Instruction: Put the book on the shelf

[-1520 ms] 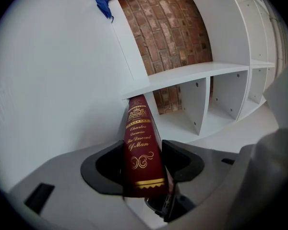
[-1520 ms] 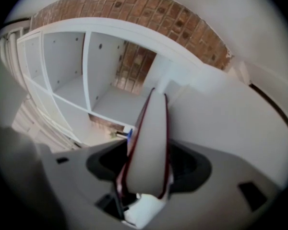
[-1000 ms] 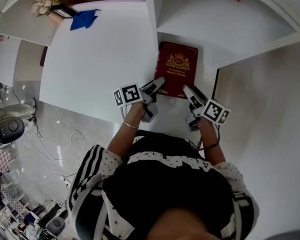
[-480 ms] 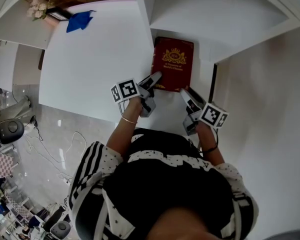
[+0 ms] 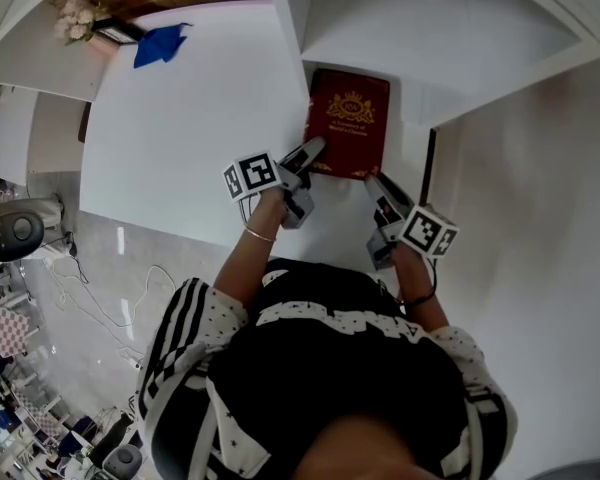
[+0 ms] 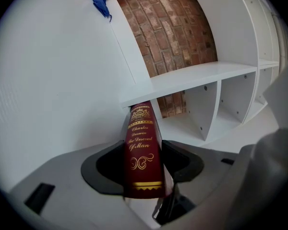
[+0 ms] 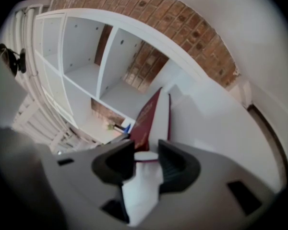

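Your left gripper (image 5: pixel 310 154) is clamped on the book (image 5: pixel 348 133) at its spine, near left corner. Your right gripper (image 5: pixel 373 182) has just been closing its jaws, and they pinch the near right corner, white pages filling the gap. The book is dark red with gilt lettering. It lies flat on the white table (image 5: pixel 180 128), its far edge at the shelf (image 5: pixel 400 28) front. Smooth tabletop spreads left, with a blue cloth (image 5: pixel 160 43) far left. The shelf's boxy white compartments back onto brick.
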The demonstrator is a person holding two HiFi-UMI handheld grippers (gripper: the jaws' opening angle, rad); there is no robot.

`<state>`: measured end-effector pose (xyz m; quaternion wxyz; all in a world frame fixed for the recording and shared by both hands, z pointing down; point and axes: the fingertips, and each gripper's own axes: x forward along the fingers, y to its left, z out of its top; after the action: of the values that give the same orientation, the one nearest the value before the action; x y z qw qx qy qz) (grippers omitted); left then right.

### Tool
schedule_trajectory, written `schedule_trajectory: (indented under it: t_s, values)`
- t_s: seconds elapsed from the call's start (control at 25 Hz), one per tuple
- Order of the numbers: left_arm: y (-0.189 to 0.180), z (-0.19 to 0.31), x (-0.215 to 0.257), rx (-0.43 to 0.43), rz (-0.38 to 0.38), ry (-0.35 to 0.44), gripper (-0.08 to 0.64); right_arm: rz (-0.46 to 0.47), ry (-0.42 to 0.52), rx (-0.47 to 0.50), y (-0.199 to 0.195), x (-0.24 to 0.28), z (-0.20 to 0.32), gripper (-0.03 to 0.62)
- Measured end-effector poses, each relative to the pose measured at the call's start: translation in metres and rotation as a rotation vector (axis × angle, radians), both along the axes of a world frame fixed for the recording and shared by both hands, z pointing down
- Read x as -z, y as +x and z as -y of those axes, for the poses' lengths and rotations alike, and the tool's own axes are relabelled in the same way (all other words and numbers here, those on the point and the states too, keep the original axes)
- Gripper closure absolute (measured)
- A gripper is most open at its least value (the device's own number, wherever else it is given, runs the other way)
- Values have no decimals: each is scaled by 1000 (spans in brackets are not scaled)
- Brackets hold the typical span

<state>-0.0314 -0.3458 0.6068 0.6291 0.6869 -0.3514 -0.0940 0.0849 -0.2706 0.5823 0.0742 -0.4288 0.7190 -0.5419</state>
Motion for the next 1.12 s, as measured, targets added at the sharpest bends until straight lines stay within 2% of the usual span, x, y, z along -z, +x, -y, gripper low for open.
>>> schedule_trajectory:
  t_s: [1.12]
  values:
    - [6, 13, -4, 24, 19, 67, 290, -8, -29, -116, 10, -12, 24, 434]
